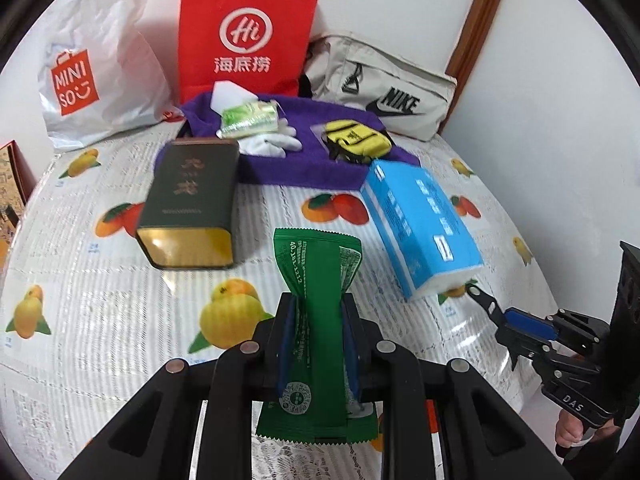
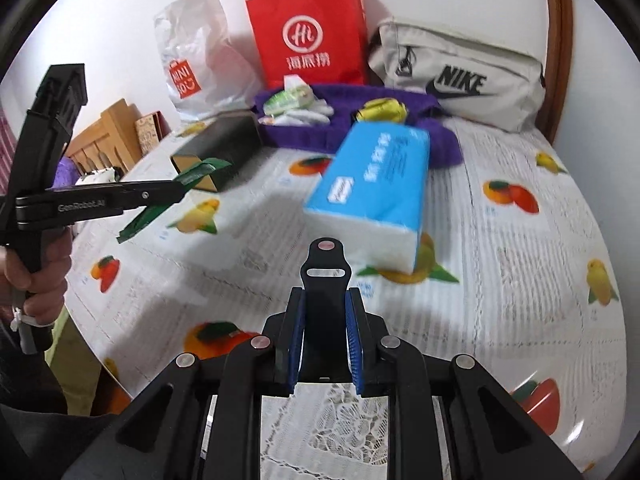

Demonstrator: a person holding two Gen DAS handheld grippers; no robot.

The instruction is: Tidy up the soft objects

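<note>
Both views are taken from fisheye cameras mounted just behind a pair of tongs, looking forward and steeply down along the fingers. The left view is aimed across the worktop [image 1: 100,352] toward the wall, with the left tongs [image 1: 318,312] filling the lower foreground close to the lens. The right view is set similarly behind the right tongs [image 2: 325,312], slightly farther right. The same ground is covered by both: the blue tissue pack [image 1: 420,228], the dark tin [image 1: 192,204], the purple tray [image 1: 304,168] and the red bag [image 1: 248,32]. Each pair of tongs is caught at the edge of the other view.
</note>
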